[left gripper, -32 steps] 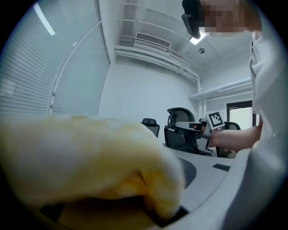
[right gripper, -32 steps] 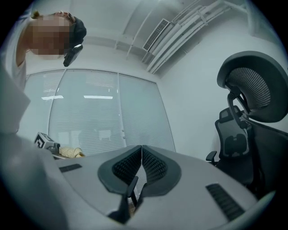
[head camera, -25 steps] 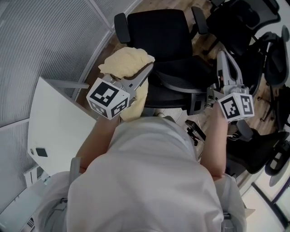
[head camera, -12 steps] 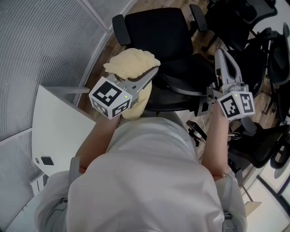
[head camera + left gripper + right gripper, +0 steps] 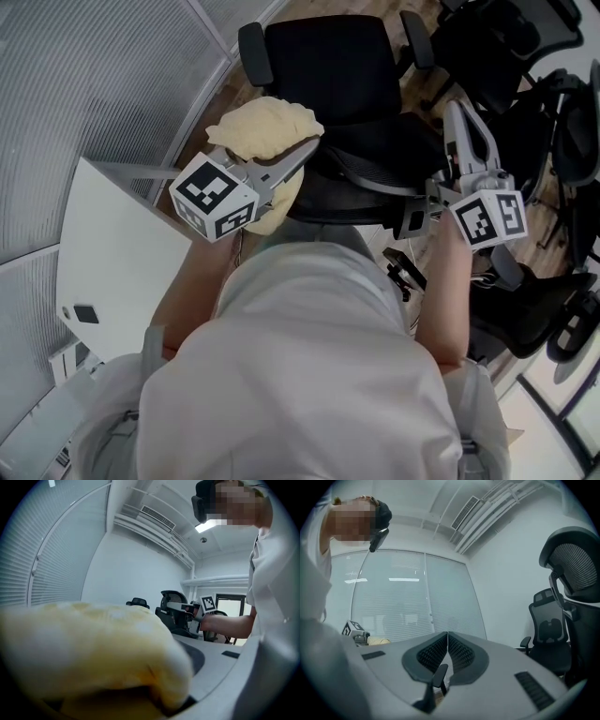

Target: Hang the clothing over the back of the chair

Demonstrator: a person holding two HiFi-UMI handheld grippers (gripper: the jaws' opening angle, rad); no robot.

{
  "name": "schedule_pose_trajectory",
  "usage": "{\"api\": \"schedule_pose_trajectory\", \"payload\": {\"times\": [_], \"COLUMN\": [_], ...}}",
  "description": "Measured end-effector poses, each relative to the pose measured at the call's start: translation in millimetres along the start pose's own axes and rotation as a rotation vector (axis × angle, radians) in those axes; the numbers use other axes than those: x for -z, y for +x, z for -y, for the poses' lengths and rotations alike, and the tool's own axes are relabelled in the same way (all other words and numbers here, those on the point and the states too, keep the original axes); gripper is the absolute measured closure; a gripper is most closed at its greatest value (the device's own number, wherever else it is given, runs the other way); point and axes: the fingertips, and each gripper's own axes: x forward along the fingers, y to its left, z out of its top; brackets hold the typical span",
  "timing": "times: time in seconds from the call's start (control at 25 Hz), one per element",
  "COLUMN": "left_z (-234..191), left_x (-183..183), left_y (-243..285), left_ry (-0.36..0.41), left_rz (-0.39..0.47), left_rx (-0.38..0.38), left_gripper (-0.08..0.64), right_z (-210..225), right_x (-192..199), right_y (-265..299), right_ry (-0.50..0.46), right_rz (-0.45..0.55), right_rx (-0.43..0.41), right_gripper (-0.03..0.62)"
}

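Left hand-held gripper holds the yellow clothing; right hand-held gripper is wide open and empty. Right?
Wrong on the jaws: the right hand-held gripper is shut, jaws together and empty, as the right gripper view shows. The left hand-held gripper does hold the yellow clothing.

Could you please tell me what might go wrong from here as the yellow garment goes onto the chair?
1. The yellow garment sits bunched in the left gripper alone; draped as a lump, it may slide off the chair back.
2. The right gripper is shut and empty, so it cannot yet spread the fabric.
3. Fabric hanging below the left gripper could catch on the armrest.
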Motion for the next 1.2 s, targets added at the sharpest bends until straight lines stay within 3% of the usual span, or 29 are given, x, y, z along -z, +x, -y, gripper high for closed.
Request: {"api": "schedule_pose_trajectory", "payload": {"times": [0.32,0.6,0.92,1.2], "left_z": [12,30,66,94], "left_x": [-7,-12,-25,-38], "left_y": [-16,-27,-22,-7], "left_ry": [-0.028,-0.06,-0.124,-0.126], "left_rz": [0.027,0.055,0.096,0.096], "left_rx": [-0.074,-0.081,0.0,0.102], "left_gripper": [0.433,0.433,0.433,0.433], "right_z": [-8,-13,-11,-4], "right_x": [-3,-3,-9,-18], "right_y": [1,0,-3,-6], "right_ry": [0.02,0.033,0.031,0.026], "right_rz": [-0.005,-0.006,0.005,0.026], "right_rx": [-0.1,-0.161,-0.183,-0.181], "right_gripper": [0.571,0.571,0.571,0.571]}}
